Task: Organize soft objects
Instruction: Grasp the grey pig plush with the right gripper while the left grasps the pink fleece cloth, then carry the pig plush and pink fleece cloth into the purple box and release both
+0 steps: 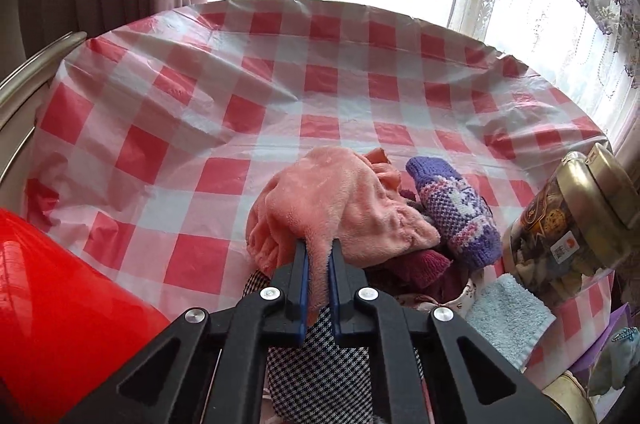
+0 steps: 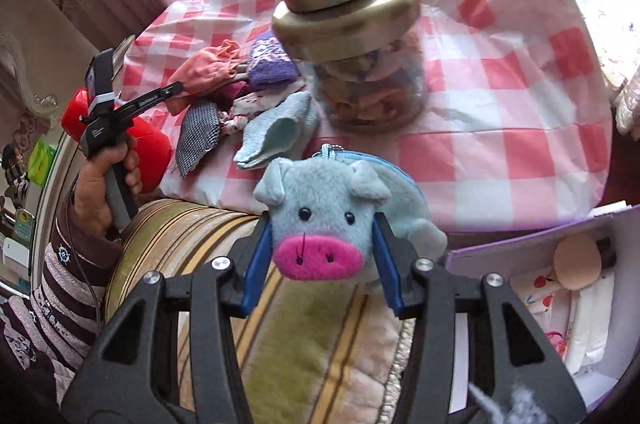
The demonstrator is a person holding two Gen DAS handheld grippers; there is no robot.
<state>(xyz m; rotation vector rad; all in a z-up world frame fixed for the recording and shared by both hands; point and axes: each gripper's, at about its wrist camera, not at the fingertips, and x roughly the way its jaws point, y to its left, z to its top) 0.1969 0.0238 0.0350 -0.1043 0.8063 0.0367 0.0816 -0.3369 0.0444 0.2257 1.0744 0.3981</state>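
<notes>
Peach fleece cloth (image 1: pixel 340 203) pinched in left gripper (image 1: pixel 319 256) jaws; right gripper (image 2: pixel 322 244) jaws clamp blue pig plush (image 2: pixel 324 220)

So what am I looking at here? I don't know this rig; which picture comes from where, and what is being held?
No robot: a person holds a two-finger claw in each hand, with a wide-angle camera on each looking along its fingers. In the left camera's picture, the left claw is shut on a pink fleece cloth lifted from a pile beside a purple knitted mitten. In the right camera's picture, the right claw grips a blue plush pig. On the checked tablecloth stand a gold-lidded jar and a light blue towel.
</notes>
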